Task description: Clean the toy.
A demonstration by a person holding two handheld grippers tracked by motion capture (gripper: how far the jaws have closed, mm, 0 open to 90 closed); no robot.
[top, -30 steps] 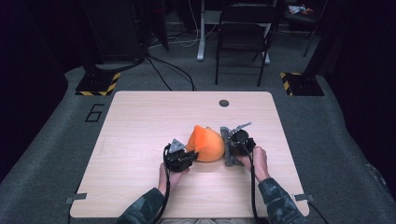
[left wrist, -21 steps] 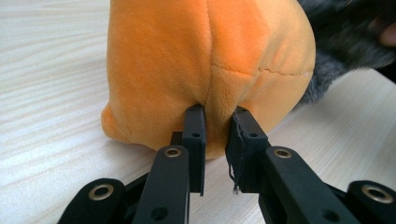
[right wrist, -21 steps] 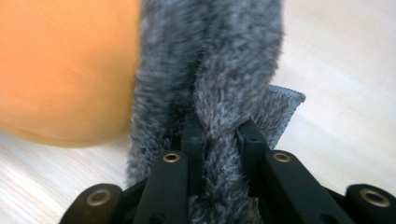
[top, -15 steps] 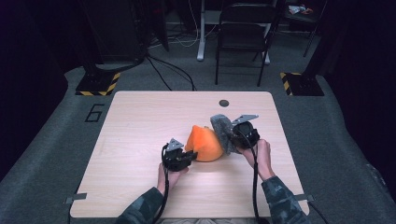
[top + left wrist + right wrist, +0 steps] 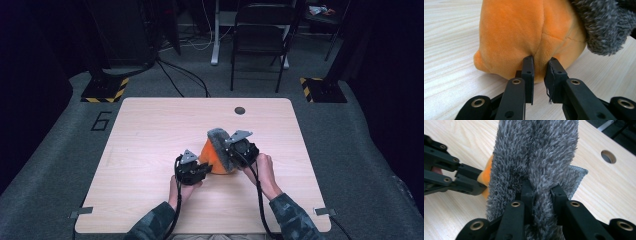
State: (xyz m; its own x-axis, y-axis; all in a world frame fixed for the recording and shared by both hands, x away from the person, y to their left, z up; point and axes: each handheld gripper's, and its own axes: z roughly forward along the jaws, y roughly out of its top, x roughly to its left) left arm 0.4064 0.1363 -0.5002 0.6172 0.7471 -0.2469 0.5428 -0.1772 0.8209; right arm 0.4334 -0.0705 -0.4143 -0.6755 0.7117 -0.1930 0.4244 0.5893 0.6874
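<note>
The left gripper (image 5: pixel 539 62) has its two black jaws pinched on a fold of the orange plush toy (image 5: pixel 529 35), low on the side that faces it, just above the wooden table (image 5: pixel 451 37); the soft cloth bulges between the jaws. In the high view this gripper (image 5: pixel 200 169) sits at the toy's (image 5: pixel 214 161) left edge, with the person's left hand (image 5: pixel 181 187) behind it. The right gripper (image 5: pixel 541 188) is clamped on a thick fold of the grey shaggy cloth (image 5: pixel 536 150), which rises straight up between its jaws and stands in front of the toy, so that a mere sliver of orange shows at its left edge. In the high view the right gripper (image 5: pixel 234 150) is on the toy's right and holds the cloth (image 5: pixel 220 142) draped over the toy's top and right side. The toy is a rounded orange mound with stitched seams, resting on the table a little right of its middle, near the person's edge. A flat hemmed corner of the cloth sticks out toward a round hole (image 5: pixel 608 156) in the tabletop.
</note>
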